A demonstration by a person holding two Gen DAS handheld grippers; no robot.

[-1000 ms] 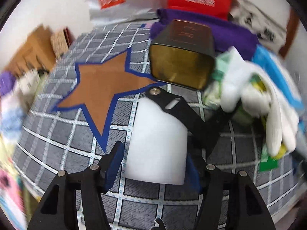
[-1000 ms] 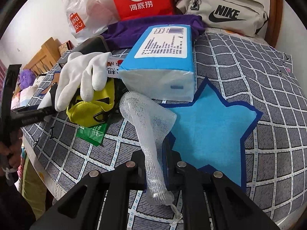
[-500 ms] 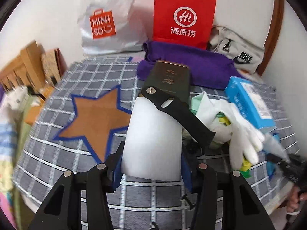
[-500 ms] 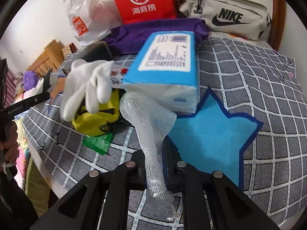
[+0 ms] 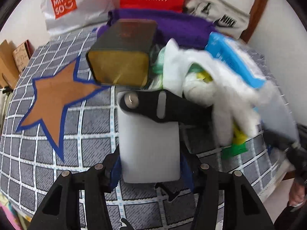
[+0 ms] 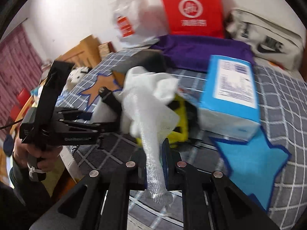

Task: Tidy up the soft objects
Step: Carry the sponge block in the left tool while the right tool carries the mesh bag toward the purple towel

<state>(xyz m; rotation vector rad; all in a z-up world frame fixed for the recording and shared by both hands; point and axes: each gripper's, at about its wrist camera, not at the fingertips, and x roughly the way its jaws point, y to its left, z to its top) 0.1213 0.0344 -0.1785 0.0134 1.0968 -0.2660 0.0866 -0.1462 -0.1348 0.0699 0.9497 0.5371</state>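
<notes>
Left tongs [image 5: 149,164]: partly open, jaws set against the two sides of a white foam block [image 5: 148,143] at lower centre of the left view; the jaws have just been opening slightly, with the block still between them and in contact with the blue pads [image 5: 115,170]. A black strap [image 5: 163,107] with a metal rivet lies across the top end of the block. The block is over the grey checked bed cover [image 5: 86,126], to the right of the brown star [image 5: 55,95], which occupies the left of the frame. A dark tin [image 5: 120,55] with a gold face sits above the block at upper centre. Right tongs [image 6: 161,157]: nearly closed, clamped on a white mesh sleeve [image 6: 153,153] at lower centre of the right view; the narrow end of the sleeve passes between the jaws and hangs below them, and the wide end flares above. Directly behind the sleeve is a white glove [image 6: 149,84], over a yellow item [image 6: 180,122]. A blue tissue pack [image 6: 230,94] lies to the right of centre, with its lower corner at the edge of the blue star [image 6: 249,163] at lower right. A purple cloth [image 6: 201,51], a red bag [image 6: 191,9] and a white plastic bag [image 6: 132,15] are along the top of the frame. The left tongs and the hand [image 6: 36,157] holding them appear at the left of the right view.
</notes>
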